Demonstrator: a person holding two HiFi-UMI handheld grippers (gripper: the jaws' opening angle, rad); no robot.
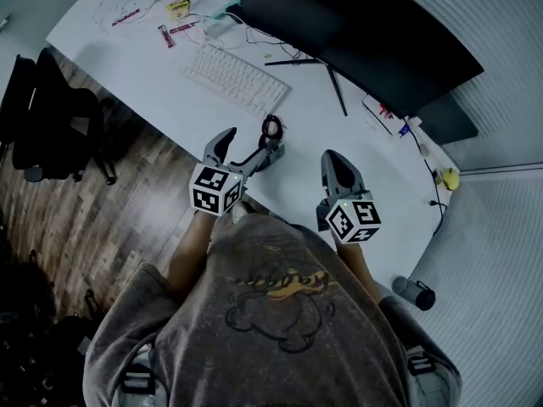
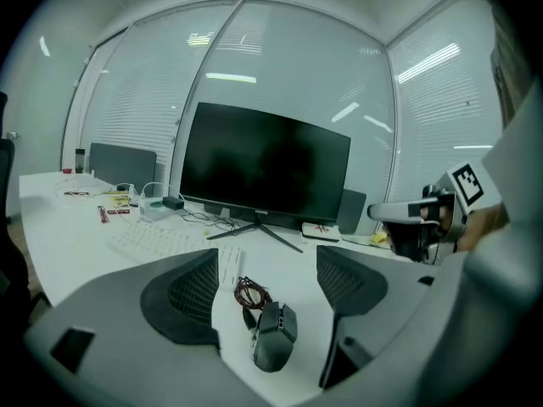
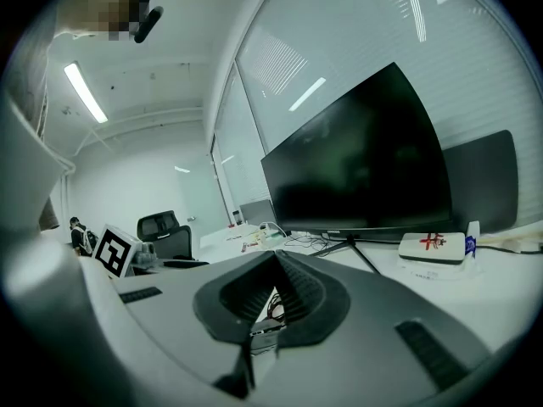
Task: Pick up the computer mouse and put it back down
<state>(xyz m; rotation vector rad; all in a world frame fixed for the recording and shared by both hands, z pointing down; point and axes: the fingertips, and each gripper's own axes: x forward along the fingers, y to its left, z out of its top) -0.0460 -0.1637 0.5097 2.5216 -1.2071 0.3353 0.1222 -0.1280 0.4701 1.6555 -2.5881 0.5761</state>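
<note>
The dark grey computer mouse (image 2: 273, 339) lies on the white desk (image 2: 76, 236) with its coiled red-black cable (image 2: 252, 293) just beyond it. My left gripper (image 2: 267, 270) is open wide, one jaw on each side of the mouse, and neither pad touches it. From the head view, the left gripper (image 1: 253, 141) sits at the desk's near edge, the cable coil (image 1: 271, 127) just past it, and the jaws mostly hide the mouse. My right gripper (image 1: 333, 158) hovers to the right over the desk, shut with nothing in it; its pads (image 3: 293, 291) meet.
A white keyboard (image 1: 236, 79) lies left of and beyond the mouse. A large black monitor (image 1: 356, 32) on a thin stand (image 1: 333, 83) fills the back. A white box (image 1: 382, 115) sits at the right, small clutter (image 1: 174, 11) at the far left, and a black office chair (image 1: 51, 125) beside the desk.
</note>
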